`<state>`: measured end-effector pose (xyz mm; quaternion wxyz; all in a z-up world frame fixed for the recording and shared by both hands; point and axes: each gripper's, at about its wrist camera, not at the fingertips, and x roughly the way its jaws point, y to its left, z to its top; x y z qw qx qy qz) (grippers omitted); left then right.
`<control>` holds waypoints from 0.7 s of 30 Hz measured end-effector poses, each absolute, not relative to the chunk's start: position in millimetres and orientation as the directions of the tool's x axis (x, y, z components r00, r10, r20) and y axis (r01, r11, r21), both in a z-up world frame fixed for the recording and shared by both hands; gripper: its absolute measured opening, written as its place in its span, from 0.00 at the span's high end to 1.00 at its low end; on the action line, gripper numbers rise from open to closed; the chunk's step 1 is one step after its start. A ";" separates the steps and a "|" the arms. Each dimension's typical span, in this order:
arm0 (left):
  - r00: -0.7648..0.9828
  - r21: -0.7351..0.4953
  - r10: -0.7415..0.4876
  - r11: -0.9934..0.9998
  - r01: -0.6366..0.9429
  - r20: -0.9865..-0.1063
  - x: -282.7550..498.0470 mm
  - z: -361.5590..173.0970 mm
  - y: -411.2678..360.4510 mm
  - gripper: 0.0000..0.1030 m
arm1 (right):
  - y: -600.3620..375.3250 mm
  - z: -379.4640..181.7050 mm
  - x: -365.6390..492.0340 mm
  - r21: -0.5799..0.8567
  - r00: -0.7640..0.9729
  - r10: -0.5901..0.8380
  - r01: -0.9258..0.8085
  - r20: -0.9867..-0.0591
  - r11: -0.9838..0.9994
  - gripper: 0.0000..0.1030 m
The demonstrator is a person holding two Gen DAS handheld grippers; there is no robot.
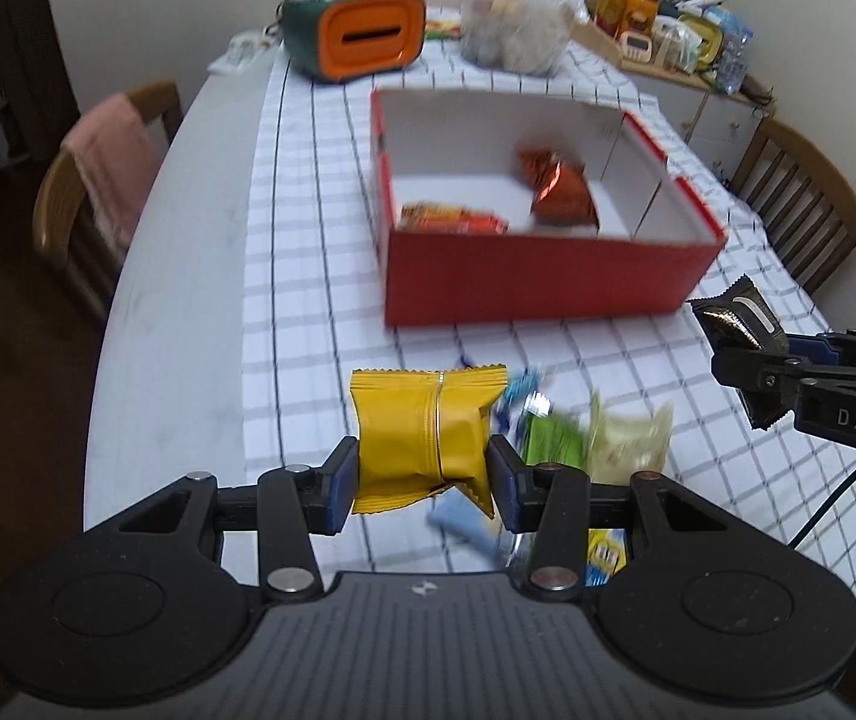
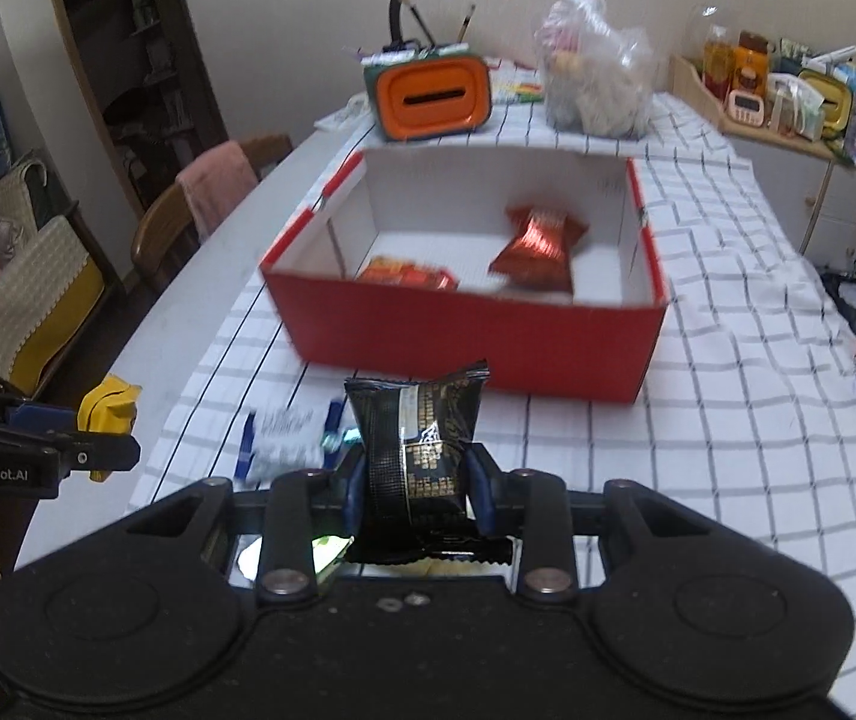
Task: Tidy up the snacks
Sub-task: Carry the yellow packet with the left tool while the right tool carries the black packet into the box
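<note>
My left gripper (image 1: 425,468) is shut on a yellow snack packet (image 1: 422,432), held above the checked cloth. My right gripper (image 2: 416,474) is shut on a black snack packet (image 2: 416,438); that black packet (image 1: 740,324) also shows at the right edge of the left wrist view, and the yellow packet (image 2: 107,411) at the left of the right wrist view. Ahead stands a red box (image 1: 542,276) with white inner walls. Inside it lie a dark red foil packet (image 1: 560,186) and a flat orange-red packet (image 1: 452,219). The same red box (image 2: 470,342) faces the right gripper.
Loose snacks lie under the grippers: a green packet (image 1: 551,438), a pale packet (image 1: 629,438), a blue-and-white packet (image 2: 281,432). Behind the box stand an orange-and-green case (image 1: 359,36) and a clear plastic bag (image 1: 515,18). Wooden chairs (image 1: 800,192) flank the table.
</note>
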<state>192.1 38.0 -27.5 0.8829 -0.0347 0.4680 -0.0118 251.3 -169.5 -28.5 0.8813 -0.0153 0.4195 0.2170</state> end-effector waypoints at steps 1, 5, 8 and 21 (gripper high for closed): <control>0.567 -0.071 -0.054 0.997 -0.008 -0.822 197.8 -23.7 35.7 0.57 | -171.2 -25.7 256.4 0.155 0.560 0.368 -0.391 -0.742 0.907 0.68; 0.594 -0.039 -0.030 0.999 -0.003 -0.804 222.6 -10.7 25.7 0.57 | -175.9 -16.3 277.7 0.137 0.585 0.357 -0.387 -0.728 0.912 0.68; 0.607 -0.020 -0.014 1.000 -0.004 -0.795 242.4 -4.5 19.2 0.57 | -179.2 -10.9 295.2 0.125 0.599 0.350 -0.384 -0.720 0.915 0.68; 0.597 0.055 0.045 0.998 -0.001 -0.801 329.6 -11.4 -7.0 0.57 | -184.8 -16.2 371.4 0.077 0.601 0.316 -0.389 -0.734 0.918 0.68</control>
